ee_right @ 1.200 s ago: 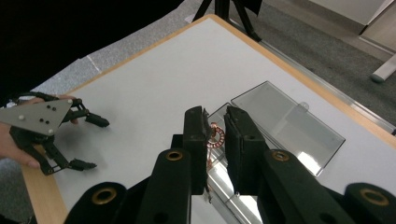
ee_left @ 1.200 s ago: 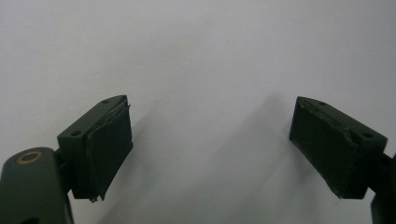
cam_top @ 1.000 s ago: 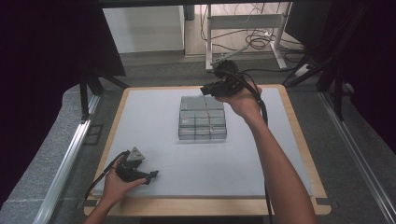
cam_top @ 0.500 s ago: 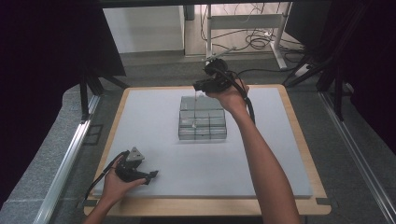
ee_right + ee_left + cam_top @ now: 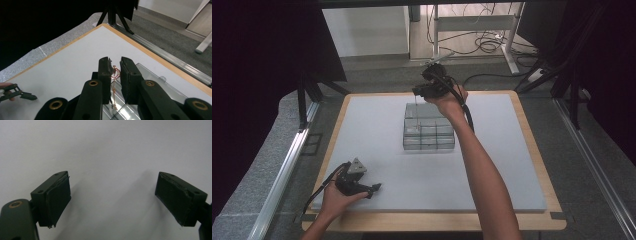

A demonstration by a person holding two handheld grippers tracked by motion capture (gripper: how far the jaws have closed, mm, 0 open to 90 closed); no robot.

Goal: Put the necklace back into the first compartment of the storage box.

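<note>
- Copper-coloured and thin, a small ring with a dangling chain [image 5: 115, 75] sits pinched between the fingers of your right gripper [image 5: 115, 65]; the chain hangs down below the fingertips.
- Directly beneath those fingers lies the clear compartmented box [image 5: 429, 128], its far edge just under the tips, on the white worktop [image 5: 377, 135].
- Your left gripper [image 5: 374, 188] rests low on the worktop, well apart from the box, near the front edge.
- Its fingers [image 5: 53, 197] are spread wide with nothing between them but bare white surface.
</note>
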